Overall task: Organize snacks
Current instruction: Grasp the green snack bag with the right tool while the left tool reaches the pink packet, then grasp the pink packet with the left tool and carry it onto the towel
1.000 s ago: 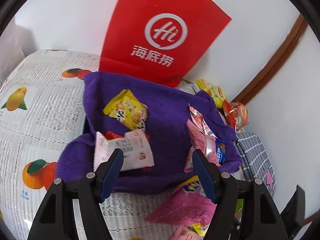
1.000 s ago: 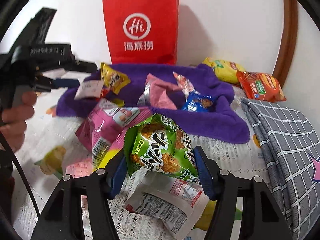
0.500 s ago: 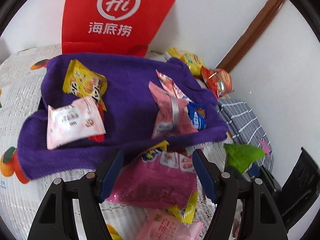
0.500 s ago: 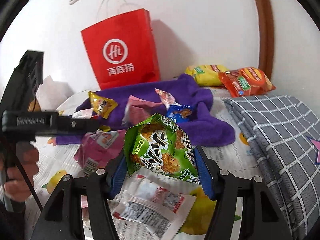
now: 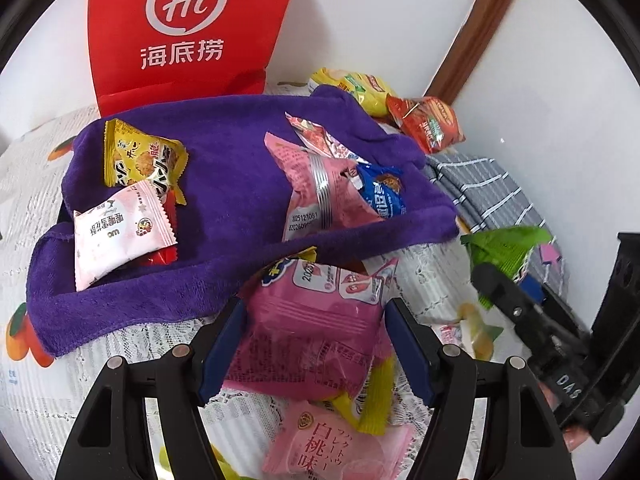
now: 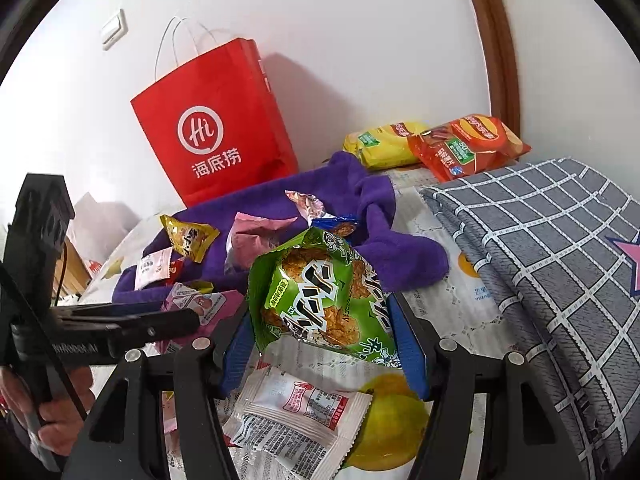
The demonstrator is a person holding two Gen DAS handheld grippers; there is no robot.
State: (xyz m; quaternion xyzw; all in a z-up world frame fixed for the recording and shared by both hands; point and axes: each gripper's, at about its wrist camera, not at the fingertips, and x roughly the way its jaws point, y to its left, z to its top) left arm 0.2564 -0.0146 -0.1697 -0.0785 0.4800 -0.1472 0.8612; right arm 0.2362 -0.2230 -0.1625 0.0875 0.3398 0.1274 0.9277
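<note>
Both wrist cams sit close over the snack pile, angled down toward the wall. Each catches the red bag [image 5: 188, 28] [image 6: 216, 128] and purple towel [image 5: 240, 136] [image 6: 404, 256].

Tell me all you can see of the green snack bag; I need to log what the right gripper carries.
The green snack bag is a glossy, crinkled foil-like packet with bold black-and-white lettering and pictured golden, crispy pieces. It looks puffed and unopened, standing tilted between the blue fingers of the right gripper, which press on both its sides and hold it above a white sachet on the tablecloth. In the left wrist view only its upper corner shows.
</note>
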